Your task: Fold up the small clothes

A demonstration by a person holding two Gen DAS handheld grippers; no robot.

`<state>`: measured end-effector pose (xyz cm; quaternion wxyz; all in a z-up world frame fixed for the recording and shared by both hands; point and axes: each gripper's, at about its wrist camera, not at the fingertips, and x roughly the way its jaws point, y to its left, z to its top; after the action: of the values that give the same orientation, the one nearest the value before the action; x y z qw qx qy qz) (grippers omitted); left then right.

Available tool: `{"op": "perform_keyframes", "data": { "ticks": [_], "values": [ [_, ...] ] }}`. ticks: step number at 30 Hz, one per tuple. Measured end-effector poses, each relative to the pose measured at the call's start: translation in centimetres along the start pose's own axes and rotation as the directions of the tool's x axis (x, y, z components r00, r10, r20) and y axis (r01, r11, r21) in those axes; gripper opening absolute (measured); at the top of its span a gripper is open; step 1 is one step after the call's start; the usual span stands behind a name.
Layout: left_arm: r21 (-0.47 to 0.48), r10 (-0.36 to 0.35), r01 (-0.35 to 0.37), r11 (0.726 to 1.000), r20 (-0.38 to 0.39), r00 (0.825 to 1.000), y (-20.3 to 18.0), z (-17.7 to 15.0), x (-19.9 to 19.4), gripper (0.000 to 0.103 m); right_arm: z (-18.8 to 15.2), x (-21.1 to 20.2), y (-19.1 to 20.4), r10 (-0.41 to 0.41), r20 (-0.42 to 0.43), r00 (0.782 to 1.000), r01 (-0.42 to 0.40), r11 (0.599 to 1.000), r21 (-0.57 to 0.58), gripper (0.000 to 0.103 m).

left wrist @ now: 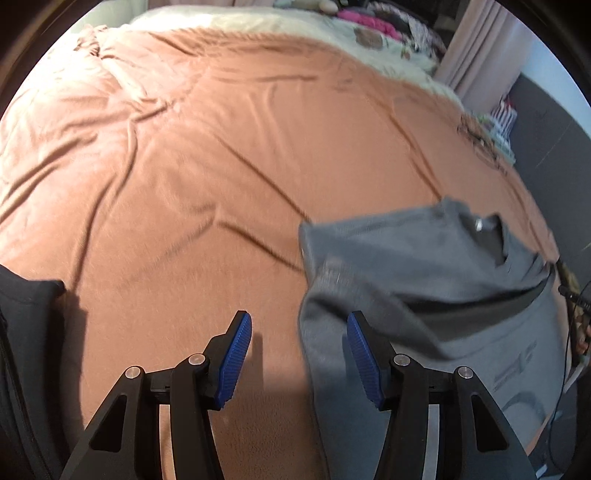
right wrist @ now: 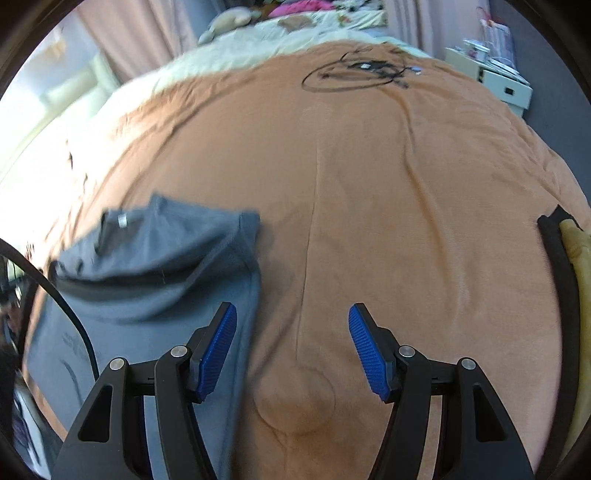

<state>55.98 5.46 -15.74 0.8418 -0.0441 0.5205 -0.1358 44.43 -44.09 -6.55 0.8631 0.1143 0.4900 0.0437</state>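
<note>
Big bed under a rumpled terracotta fleece blanket (right wrist: pixel 369 206), spread flat, so probably picked as the folding surface. Cream duvet (left wrist: pixel 236 20) bunched at the far end, out of the way. On the blanket, a small grey cotton T-shirt (left wrist: pixel 424 302), lying at the near edge between both tools, already partly folded: top part with the neck opening and label doubled over the body. Long axis ran roughly from the near edge toward the far end of the bed, collar end pointing away. Looked placed there so each side edge sat within easy reach. Left hand-held gripper (left wrist: pixel 299 354) hovered over the shirt's left edge, blue pads apart, nothing pinched, one finger over cloth and one over bare blanket. Right hand-held gripper (right wrist: pixel 291 347) same story over the shirt's right edge: released, empty. Guessing a side fold came next. Smallest bit: coiled black cable (right wrist: pixel 354 74) lying far off on the blanket.
</note>
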Motion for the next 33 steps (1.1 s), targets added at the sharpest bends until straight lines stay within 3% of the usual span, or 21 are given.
{"op": "perform_keyframes", "data": {
  "ticks": [3,8,10,12,15,18,20,33],
  "values": [
    [0.008,-0.003,0.004,1.0,-0.02,1.0,-0.6,-0.1,1.7,0.056,0.5,1.8,1.0,-0.016,-0.026,1.0,0.016,0.999,-0.029,0.062],
    [-0.024,-0.024,0.024,0.999,-0.008,1.0,-0.7,1.0,3.6,0.055,2.7,4.1,2.0,-0.018,0.0,1.0,0.018,0.999,-0.028,0.062],
    [-0.039,-0.045,0.045,0.998,0.007,0.999,-0.5,1.6,3.7,0.045,3.6,4.7,1.9,-0.004,0.017,1.0,0.005,1.0,-0.012,0.061],
    [-0.055,-0.063,0.064,0.996,0.019,0.998,-0.4,1.9,3.7,0.026,4.1,5.2,2.0,0.003,0.035,0.999,-0.003,1.0,-0.005,0.061],
    [-0.063,-0.05,0.053,0.997,0.042,0.998,-0.5,2.1,3.3,0.013,4.1,5.8,2.3,0.019,0.048,0.999,-0.018,1.0,-0.002,0.036],
    [-0.068,-0.054,0.059,0.996,0.07,0.996,-0.4,1.9,2.6,0.009,3.8,5.5,2.7,0.011,0.063,0.998,-0.009,1.0,-0.021,0.014],
    [-0.069,-0.056,0.062,0.996,0.09,0.994,-0.4,1.8,1.9,0.008,3.6,4.9,3.0,-0.011,0.079,0.997,0.014,0.999,-0.03,0.008],
    [-0.045,-0.025,0.037,0.998,0.247,0.969,-2.3,1.5,-6.1,0.004,2.2,-3.4,4.7,-0.001,0.221,0.975,0.003,1.0,-0.01,0.006]
  ]
}}
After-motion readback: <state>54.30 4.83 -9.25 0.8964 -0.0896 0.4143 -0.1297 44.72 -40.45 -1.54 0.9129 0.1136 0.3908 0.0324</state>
